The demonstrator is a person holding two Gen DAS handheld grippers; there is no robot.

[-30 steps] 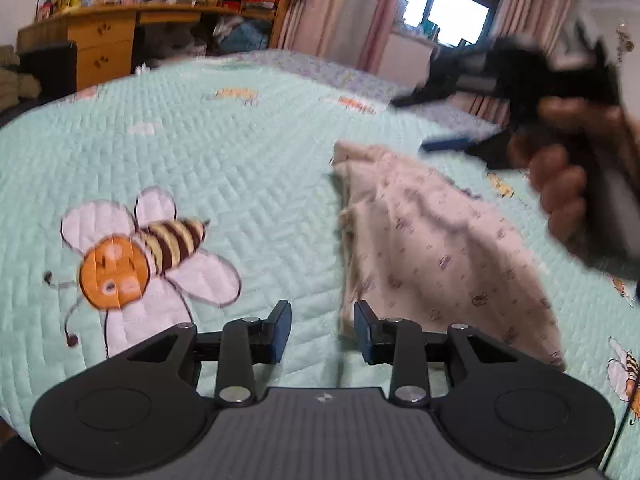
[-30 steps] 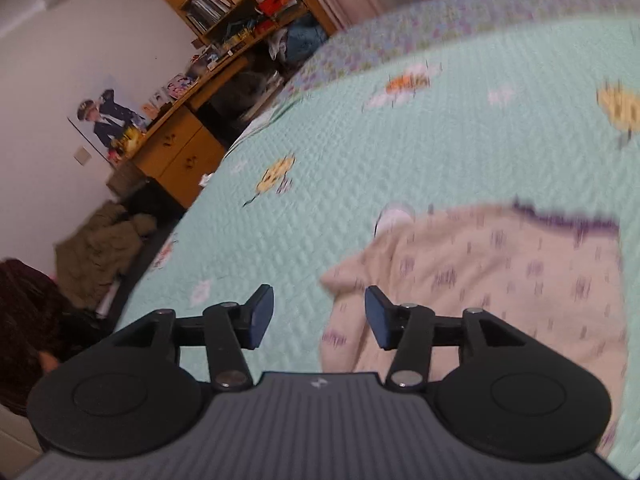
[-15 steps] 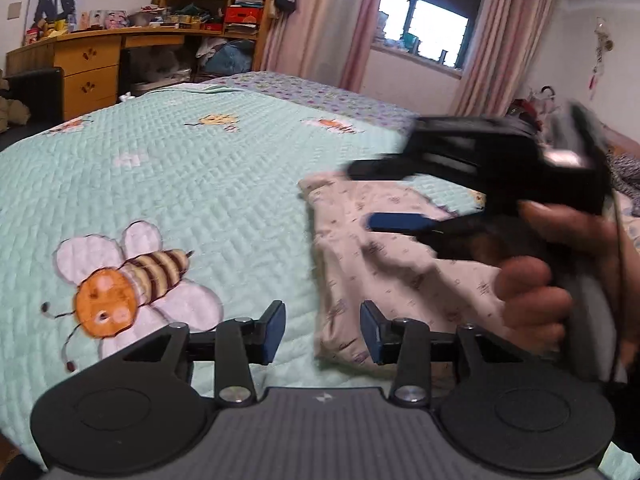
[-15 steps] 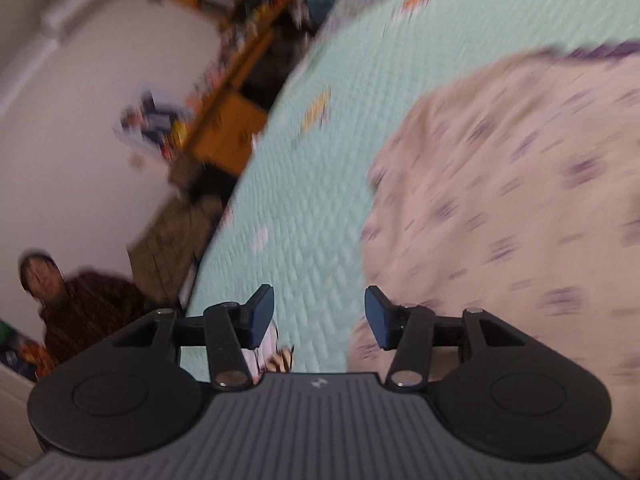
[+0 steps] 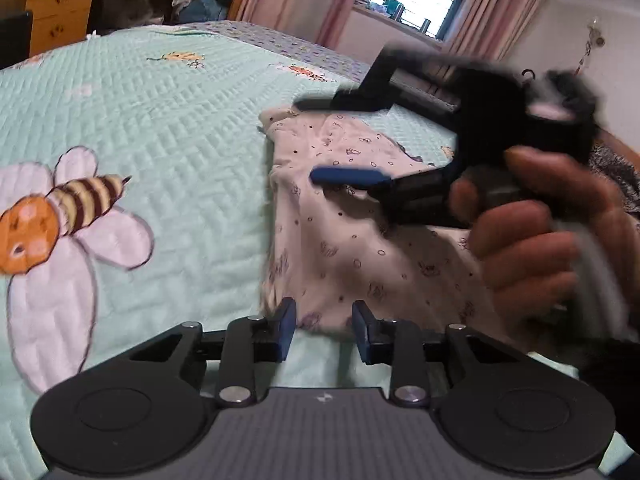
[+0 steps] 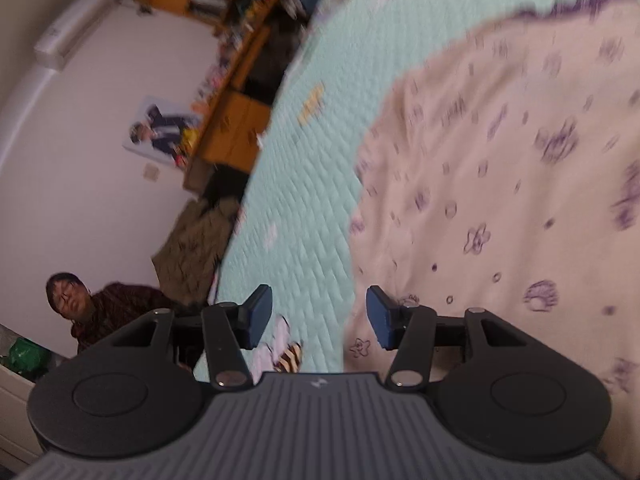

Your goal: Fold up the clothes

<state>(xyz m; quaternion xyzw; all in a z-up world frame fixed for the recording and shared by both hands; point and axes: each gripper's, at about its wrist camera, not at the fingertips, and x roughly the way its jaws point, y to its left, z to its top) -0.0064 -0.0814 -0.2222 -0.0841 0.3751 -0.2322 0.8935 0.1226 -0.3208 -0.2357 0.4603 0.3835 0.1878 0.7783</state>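
Fingers of both grippers stand apart with nothing between them. The left gripper (image 5: 323, 330) sits low at the near hem of the garment (image 5: 360, 248), its blue pads wide enough to take the edge but gripping no cloth; whether they touch it cannot be told. The right gripper (image 6: 316, 316), seen from the left wrist held in a hand (image 5: 532, 240), hovers over the middle of the garment with its jaws spread and empty. In its own view its pads straddle the garment's left edge, one over the quilt (image 6: 288, 208), one over the cloth.

The garment, a pale print piece with a purple trim, lies on the green quilt beside the bee (image 5: 68, 208), bunched narrow with creases and a ragged left side. It looks partly gathered, not a neat finished fold, though how many folds it holds cannot be judged.

Both grippers seem to be lining up on edges for a grasp. Any pinch here calls for pads lowered squarely onto one layer of hem, closing without dragging the quilt along.
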